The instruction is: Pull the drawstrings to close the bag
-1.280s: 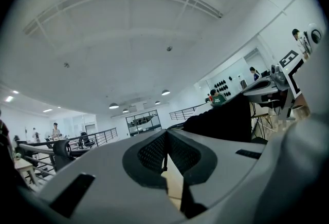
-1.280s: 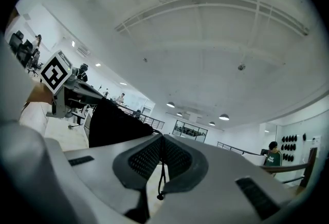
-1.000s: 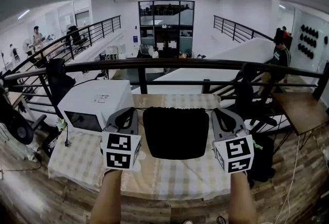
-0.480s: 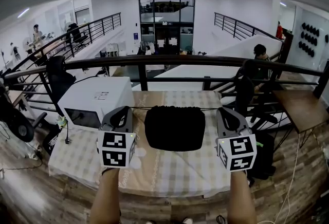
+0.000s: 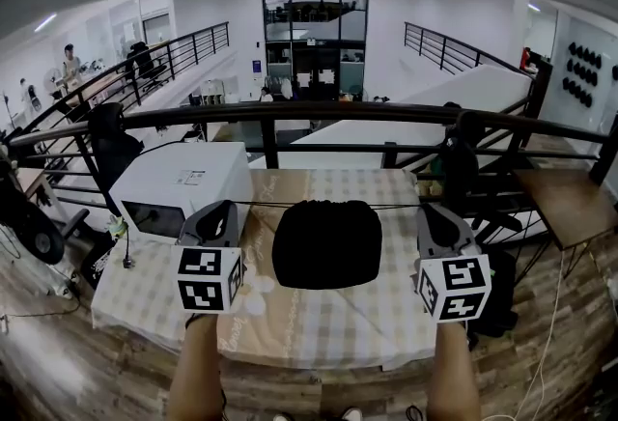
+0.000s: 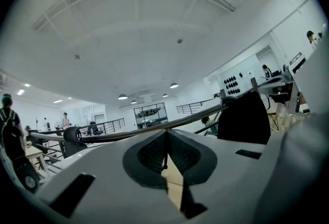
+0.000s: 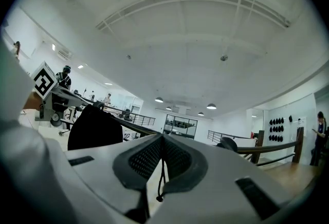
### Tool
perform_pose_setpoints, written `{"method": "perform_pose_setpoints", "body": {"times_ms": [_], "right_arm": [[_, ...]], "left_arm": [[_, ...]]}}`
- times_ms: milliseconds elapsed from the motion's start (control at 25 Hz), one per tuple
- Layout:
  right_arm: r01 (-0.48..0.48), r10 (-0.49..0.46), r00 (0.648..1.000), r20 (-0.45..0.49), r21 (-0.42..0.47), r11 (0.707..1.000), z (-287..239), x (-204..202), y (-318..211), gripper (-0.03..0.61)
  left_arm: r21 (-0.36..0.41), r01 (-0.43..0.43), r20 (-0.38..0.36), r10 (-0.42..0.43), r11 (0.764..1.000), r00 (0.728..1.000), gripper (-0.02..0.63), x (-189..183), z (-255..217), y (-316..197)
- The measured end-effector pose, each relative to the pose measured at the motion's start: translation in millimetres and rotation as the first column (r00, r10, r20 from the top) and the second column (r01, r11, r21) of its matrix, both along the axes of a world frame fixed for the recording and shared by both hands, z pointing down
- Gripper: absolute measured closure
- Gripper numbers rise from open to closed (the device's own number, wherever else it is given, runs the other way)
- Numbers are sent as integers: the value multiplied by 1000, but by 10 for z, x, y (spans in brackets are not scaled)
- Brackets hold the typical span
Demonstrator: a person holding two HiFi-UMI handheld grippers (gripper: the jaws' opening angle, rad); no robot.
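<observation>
A black drawstring bag [image 5: 326, 243] lies in the middle of the checked tablecloth [image 5: 319, 327], its top gathered into a rounded, puckered mouth. A thin black drawstring [image 5: 396, 208] runs taut from the mouth out to both sides. My left gripper [image 5: 223, 210] is shut on the left cord end, left of the bag. On the bag's right side my right gripper [image 5: 433, 211] is shut on the other end. In the left gripper view the cord [image 6: 164, 155] is pinched between closed pads, the bag [image 6: 244, 117] off to the right. In the right gripper view a knotted cord tail [image 7: 160, 194] hangs from closed pads.
A white box-shaped appliance [image 5: 183, 185] stands on the table's far left. A dark railing [image 5: 290, 117] runs just behind the table. At the table's right edge hangs a black backpack [image 5: 499, 298], with a wooden table [image 5: 568, 207] beyond it. Wooden floor lies below.
Both grippers have moved outward, away from each other. The cords have drawn tight and the bag's top has narrowed from a wide straight edge to a gathered round shape.
</observation>
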State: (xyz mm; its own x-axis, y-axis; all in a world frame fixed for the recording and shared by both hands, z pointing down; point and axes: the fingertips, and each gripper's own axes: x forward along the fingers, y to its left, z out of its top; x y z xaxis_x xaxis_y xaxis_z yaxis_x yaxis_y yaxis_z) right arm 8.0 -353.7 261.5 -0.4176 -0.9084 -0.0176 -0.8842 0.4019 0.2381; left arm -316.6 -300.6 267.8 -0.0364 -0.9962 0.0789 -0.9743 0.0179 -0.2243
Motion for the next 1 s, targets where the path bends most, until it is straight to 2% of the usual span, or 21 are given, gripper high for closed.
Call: {"method": "perform_pose_setpoints", "body": {"times_ms": [1000], "right_arm": [[-36,40,996,84,-38,999,56,236,-12,557]], "left_arm": [[-1,39,-62,-39,999,997,589,-231,93,84]]}}
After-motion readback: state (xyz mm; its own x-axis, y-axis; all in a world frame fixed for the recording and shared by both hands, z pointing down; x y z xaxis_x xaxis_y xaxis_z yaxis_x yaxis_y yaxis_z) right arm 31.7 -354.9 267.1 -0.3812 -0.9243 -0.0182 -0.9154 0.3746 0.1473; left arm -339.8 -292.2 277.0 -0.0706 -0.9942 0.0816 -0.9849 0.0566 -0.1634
